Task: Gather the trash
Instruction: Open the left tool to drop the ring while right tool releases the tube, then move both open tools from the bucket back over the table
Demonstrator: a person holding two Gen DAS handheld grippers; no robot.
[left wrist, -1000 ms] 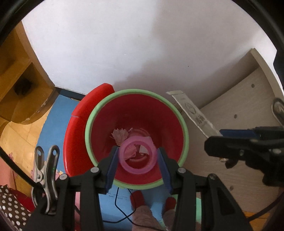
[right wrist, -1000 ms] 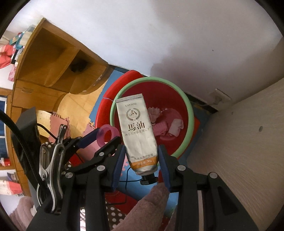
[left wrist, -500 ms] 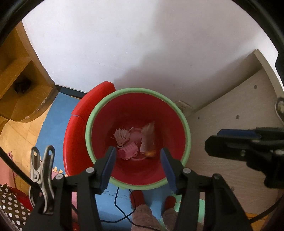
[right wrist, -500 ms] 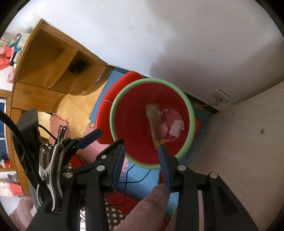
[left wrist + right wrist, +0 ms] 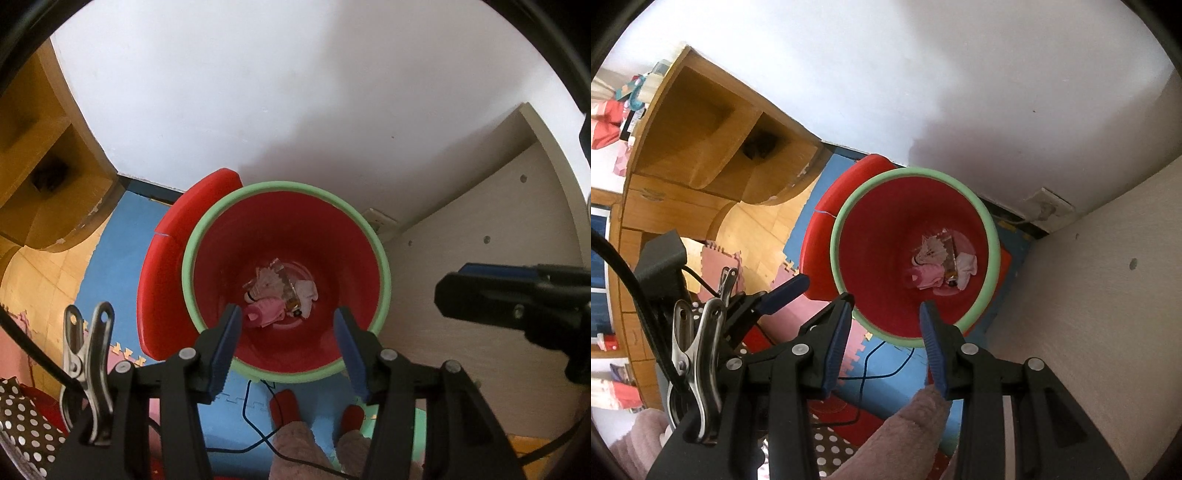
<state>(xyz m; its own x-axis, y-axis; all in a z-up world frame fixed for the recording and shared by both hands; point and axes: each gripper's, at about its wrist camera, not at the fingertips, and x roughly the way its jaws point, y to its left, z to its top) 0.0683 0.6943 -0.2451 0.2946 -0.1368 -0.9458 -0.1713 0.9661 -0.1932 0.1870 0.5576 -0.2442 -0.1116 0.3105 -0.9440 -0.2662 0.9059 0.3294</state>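
Note:
A red trash bin with a green rim (image 5: 286, 186) stands on the floor below both grippers; it also shows in the right wrist view (image 5: 916, 171). A heap of trash (image 5: 279, 293) lies on its bottom: pink and white scraps and a tube; the heap shows in the right wrist view (image 5: 940, 264) too. My left gripper (image 5: 286, 343) is open and empty above the bin's near rim. My right gripper (image 5: 884, 328) is open and empty above the bin's near rim. The right gripper appears at the right of the left wrist view (image 5: 517, 295).
A red lid (image 5: 162, 266) leans behind the bin on the left. A pale wooden panel (image 5: 480, 266) stands to the right. A white wall (image 5: 258, 92) is behind, a wooden cabinet (image 5: 701, 140) to the left. A black cable (image 5: 255, 424) lies on the blue floor mat.
A second ago my left gripper held a pink ring and my right a white tube. Both opened and dropped them into the bin, where they now lie.

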